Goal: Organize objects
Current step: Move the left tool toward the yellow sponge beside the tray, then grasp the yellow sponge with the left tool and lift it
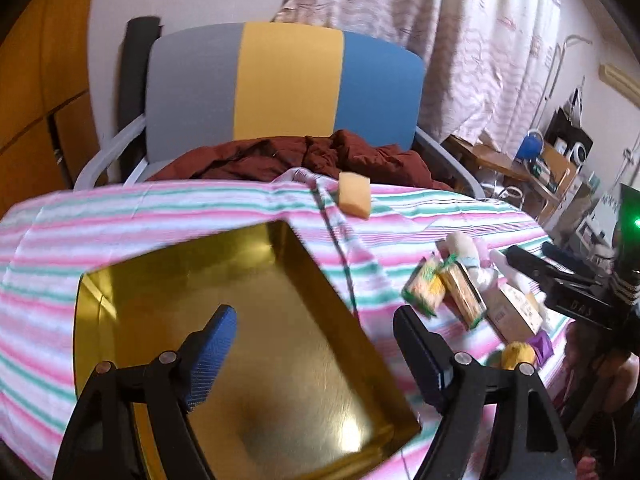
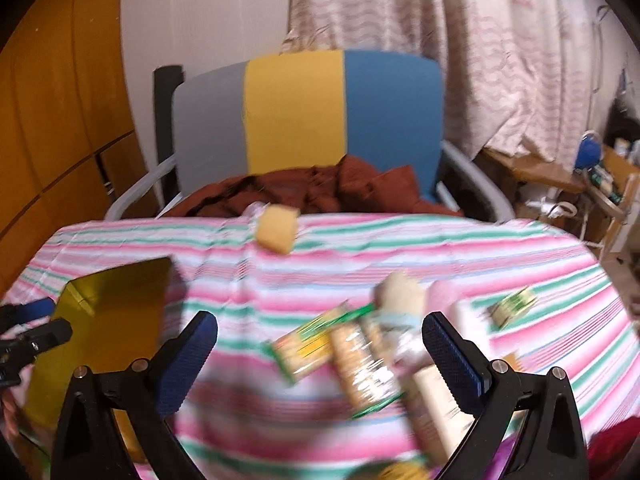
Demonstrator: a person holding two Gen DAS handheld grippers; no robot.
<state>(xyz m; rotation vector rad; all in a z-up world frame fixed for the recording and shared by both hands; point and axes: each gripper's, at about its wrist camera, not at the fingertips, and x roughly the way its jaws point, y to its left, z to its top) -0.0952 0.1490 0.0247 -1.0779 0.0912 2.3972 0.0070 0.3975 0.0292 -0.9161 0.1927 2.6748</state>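
A shiny gold tray (image 1: 256, 320) lies empty on the striped cloth; my left gripper (image 1: 316, 332) hovers open above it with nothing between its fingers. The tray (image 2: 116, 312) also shows at the left of the right wrist view. A pile of snack packets (image 1: 448, 292) and boxes lies to the tray's right. My right gripper (image 2: 320, 344) stands open over that pile (image 2: 344, 356), blurred, touching nothing that I can see. A yellow sponge (image 1: 354, 198) rests near the far table edge, seen again as the sponge (image 2: 278, 230). A small green packet (image 2: 514, 306) lies apart at the right.
A pink, green and white striped cloth (image 1: 160, 216) covers the table. Behind it stands a grey, yellow and blue chair (image 1: 288, 84) with a dark red garment (image 1: 304, 156) on its seat. Curtains and cluttered shelves (image 1: 560, 160) fill the right.
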